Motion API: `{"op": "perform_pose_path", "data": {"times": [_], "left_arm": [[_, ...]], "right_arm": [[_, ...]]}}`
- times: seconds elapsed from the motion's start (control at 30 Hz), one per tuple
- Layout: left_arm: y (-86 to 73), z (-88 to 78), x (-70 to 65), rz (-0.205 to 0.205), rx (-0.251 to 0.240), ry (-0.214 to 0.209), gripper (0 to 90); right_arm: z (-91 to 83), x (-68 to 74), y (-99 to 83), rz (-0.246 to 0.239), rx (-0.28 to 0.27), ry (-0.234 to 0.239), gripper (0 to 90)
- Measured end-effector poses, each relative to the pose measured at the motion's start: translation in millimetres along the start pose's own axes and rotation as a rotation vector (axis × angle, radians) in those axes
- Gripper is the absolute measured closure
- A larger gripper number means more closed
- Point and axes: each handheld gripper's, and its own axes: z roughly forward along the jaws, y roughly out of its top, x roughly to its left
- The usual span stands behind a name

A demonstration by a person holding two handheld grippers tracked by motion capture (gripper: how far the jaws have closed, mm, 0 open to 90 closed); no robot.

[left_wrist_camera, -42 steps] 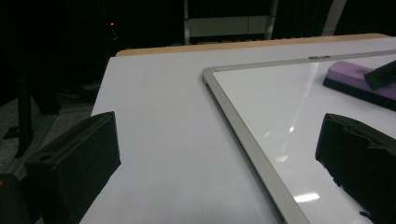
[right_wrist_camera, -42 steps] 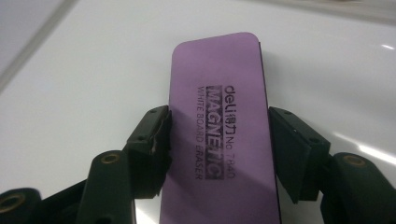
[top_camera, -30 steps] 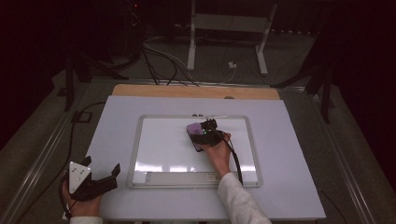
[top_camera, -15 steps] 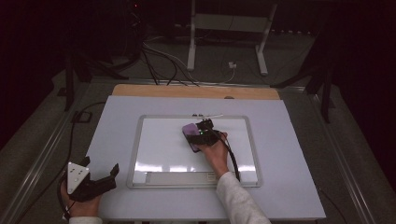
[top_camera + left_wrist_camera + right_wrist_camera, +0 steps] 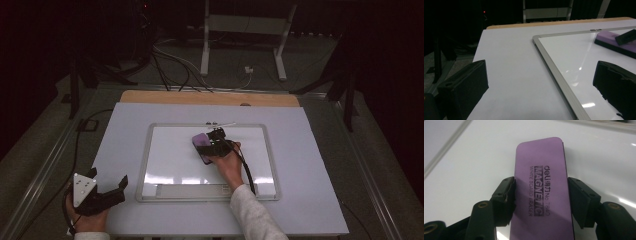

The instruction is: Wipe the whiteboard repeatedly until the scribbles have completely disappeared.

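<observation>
A white whiteboard (image 5: 145,165) with a silver frame lies flat on the pale table sheet. On its upper middle rests a purple magnetic whiteboard eraser (image 5: 201,142), lying flat on the board. My right gripper (image 5: 212,146) is shut on it. In the right gripper view both black pads (image 5: 507,192) press the long sides of the eraser (image 5: 541,170). My left gripper (image 5: 107,182) rests at the table's near left corner, off the board, open with nothing between its jaws. The left gripper view looks past its jaws (image 5: 541,82) to the board's frame (image 5: 554,67) and the eraser (image 5: 607,41).
The pale sheet (image 5: 310,190) covers the table, with a wooden strip (image 5: 210,98) along its far edge. A small metal clip (image 5: 220,123) sits on the board's far frame. A pen tray (image 5: 195,190) runs along the board's near edge. Cables and a stand lie on the dark floor beyond.
The right gripper and the eraser have slid a little to the left across the board. The left gripper has stayed where it was.
</observation>
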Motion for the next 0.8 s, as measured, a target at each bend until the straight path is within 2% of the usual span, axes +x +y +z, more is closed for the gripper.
{"op": "perform_pose_path", "data": {"times": [0.2, 0.27, 0.37, 0.43, 0.57, 0.67, 0.8], "left_arm": [[-0.1, 0.2, -0.1, 0.001, 0.000, -0.001, 0.6], [-0.1, 0.1, 0.0, 0.002, 0.001, -0.001, 0.6], [-0.1, -0.4, 0.6, 0.001, 0.001, 0.000, 0.6], [-0.2, -0.5, 1.0, -0.001, 0.001, 0.000, 0.6], [-0.2, -0.9, 1.2, -0.002, 0.000, 0.001, 0.6], [-0.3, -0.5, 1.2, -0.002, 0.001, 0.001, 0.6], [-0.2, -0.7, 0.9, -0.001, 0.001, 0.000, 0.6]], "right_arm": [[4.1, 24.4, -5.6, -0.165, 0.046, 0.138, 41.6], [4.4, 27.9, -6.3, -0.184, 0.052, 0.152, 41.6], [4.3, 25.0, -5.9, -0.152, 0.047, 0.152, 41.6], [3.2, 20.9, -4.5, -0.116, 0.034, 0.098, 41.5], [-1.2, 3.2, -2.2, -0.006, 0.007, 0.012, 41.5], [-6.7, -9.1, -3.0, 0.044, -0.001, -0.030, 41.5], [-13.3, -20.0, -6.2, 0.081, -0.009, -0.060, 41.5]]}}
